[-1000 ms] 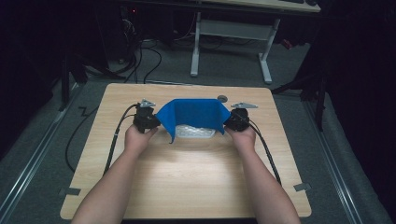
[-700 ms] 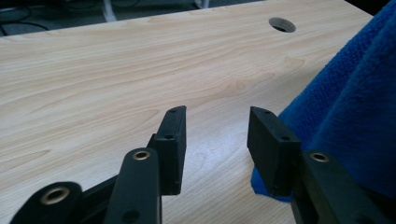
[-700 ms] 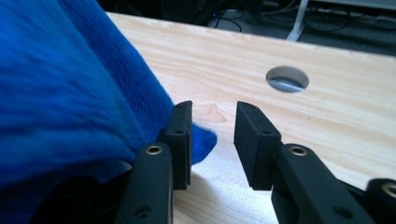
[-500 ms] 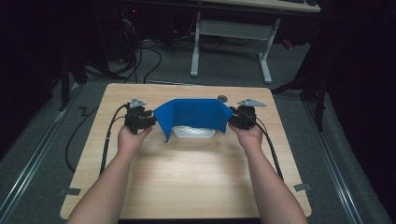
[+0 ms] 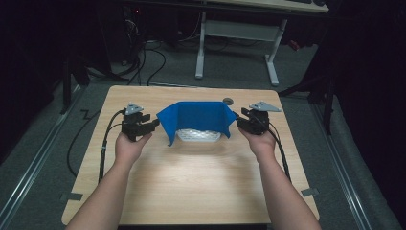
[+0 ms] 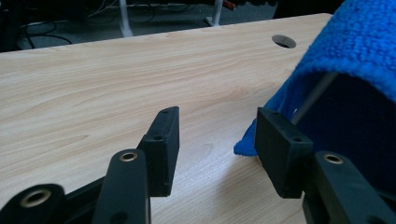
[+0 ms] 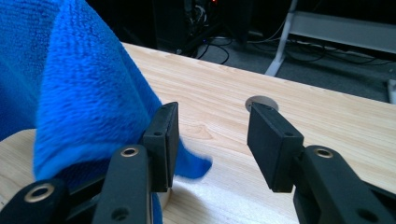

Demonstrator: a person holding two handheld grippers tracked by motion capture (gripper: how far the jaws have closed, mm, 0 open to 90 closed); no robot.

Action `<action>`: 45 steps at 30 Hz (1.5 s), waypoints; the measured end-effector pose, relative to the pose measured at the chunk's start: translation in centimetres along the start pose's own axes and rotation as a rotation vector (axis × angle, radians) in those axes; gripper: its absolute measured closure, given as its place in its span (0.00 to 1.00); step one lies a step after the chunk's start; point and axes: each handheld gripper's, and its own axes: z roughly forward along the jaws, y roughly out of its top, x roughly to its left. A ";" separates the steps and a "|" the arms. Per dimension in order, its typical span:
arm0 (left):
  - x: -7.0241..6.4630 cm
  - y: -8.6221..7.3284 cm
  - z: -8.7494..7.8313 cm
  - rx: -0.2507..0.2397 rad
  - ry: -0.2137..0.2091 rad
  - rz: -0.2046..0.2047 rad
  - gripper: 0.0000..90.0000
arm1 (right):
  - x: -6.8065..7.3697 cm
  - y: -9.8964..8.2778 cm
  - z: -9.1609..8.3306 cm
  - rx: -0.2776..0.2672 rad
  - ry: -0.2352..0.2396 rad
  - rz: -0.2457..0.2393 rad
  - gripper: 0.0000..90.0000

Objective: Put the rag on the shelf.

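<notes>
From the left gripper [image 5: 151,125], jaws just opened and empty, the blue cloth [image 5: 196,117] (draped over a white basket [image 5: 198,136]) lies at three o'clock; from the equally near right gripper [image 5: 238,120], likewise freshly parted, at nine.

Bare table [image 5: 191,182] before draped blue cloth [image 5: 196,117]

Light wood counter [image 5: 191,191], round cable hole [image 5: 228,101] near far edge. Grey carpet floor [image 5: 48,163], black cables [image 5: 153,62] far left. White-legged desk [image 5: 239,33] beyond. Room dark; light pools on counter.
</notes>
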 end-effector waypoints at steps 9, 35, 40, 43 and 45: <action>0.6 -1.1 -1.1 -0.008 0.012 -0.016 0.55 | -0.5 -0.6 -1.4 -0.016 -0.006 0.009 0.56; -5.3 -10.2 -7.2 0.013 -0.047 0.071 0.50 | 5.2 -7.4 -9.9 -0.018 0.016 -0.149 0.43; -8.0 -12.5 -8.0 0.068 -0.055 0.056 0.50 | 7.3 -10.2 -10.8 -0.008 0.042 -0.145 0.42; -9.4 -13.7 -7.7 0.140 -0.107 0.051 0.51 | 8.0 -13.8 -11.0 -0.022 0.006 -0.129 0.50; -10.1 -13.6 -7.3 0.144 -0.085 0.130 0.50 | 8.1 -14.3 -10.5 0.061 0.060 -0.122 0.42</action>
